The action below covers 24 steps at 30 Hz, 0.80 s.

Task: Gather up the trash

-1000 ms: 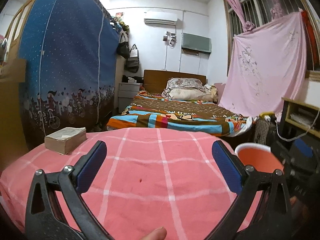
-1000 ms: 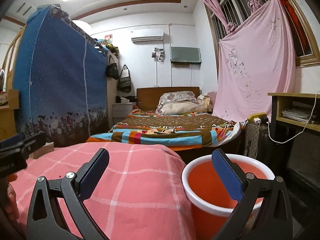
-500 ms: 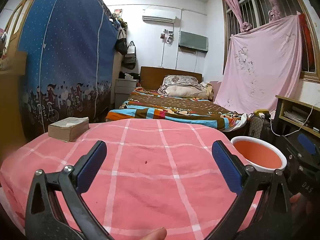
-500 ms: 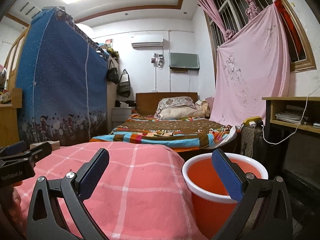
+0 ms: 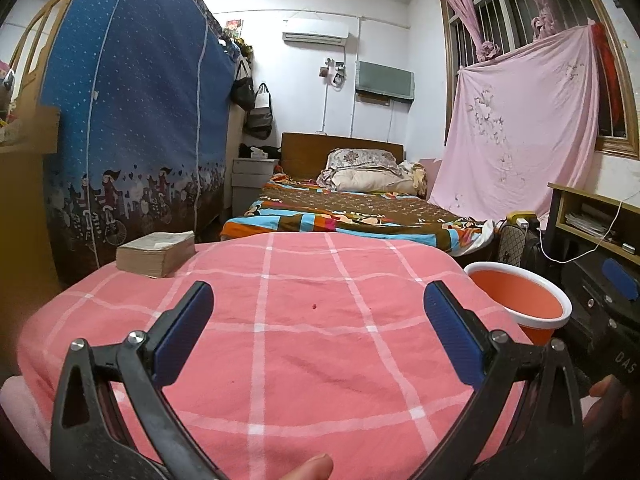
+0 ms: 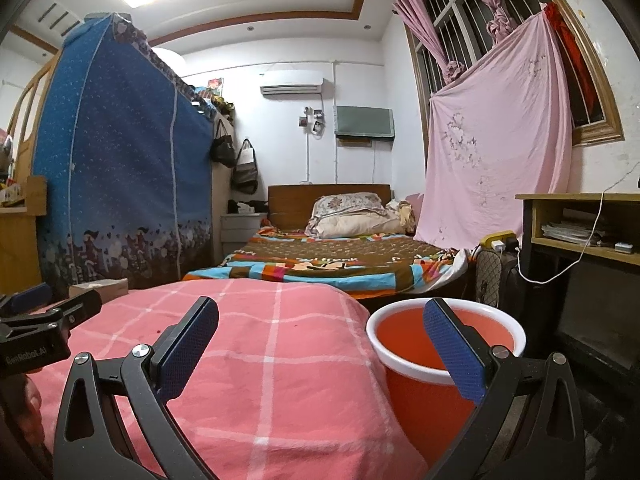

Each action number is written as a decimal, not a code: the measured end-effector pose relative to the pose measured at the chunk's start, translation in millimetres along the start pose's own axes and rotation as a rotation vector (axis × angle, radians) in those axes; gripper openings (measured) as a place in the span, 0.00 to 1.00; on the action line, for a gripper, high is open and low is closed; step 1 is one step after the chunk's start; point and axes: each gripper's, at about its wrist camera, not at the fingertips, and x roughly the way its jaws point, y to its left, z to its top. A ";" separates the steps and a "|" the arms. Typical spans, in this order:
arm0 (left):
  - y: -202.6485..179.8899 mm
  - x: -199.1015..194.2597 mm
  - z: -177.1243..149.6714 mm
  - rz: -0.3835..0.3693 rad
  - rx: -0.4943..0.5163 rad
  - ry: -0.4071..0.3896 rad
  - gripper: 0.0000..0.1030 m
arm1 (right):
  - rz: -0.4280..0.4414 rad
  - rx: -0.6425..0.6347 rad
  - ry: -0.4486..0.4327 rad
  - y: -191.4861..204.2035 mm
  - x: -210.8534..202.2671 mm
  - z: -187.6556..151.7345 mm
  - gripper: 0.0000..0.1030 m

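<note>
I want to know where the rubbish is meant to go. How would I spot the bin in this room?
Find the table with the pink checked cloth in the foreground. Just off its right edge, lower down, stands the bucket. It is orange with a white rim, the only round open container there, with dark furniture to its right.

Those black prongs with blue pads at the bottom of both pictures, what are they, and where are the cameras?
No robot here: a person holds a hand-held claw in each hand, with a camera on each looking forward along its fingers. One picture comes from the left claw, the other from the right claw. Both are open and hold nothing. In front lies a pink checked cloth with a thick book at its far left. Beside it stands an orange bucket, seemingly empty.
</note>
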 end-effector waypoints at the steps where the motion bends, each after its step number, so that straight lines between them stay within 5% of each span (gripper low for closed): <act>1: 1.9 -1.8 -0.6 0.002 0.003 -0.001 0.86 | 0.001 0.004 -0.001 1.9 -2.0 -0.2 1.00; 24: 33.3 -23.8 -34.9 -0.004 0.008 0.000 0.86 | 0.003 -0.032 0.020 29.4 -30.9 -34.3 1.00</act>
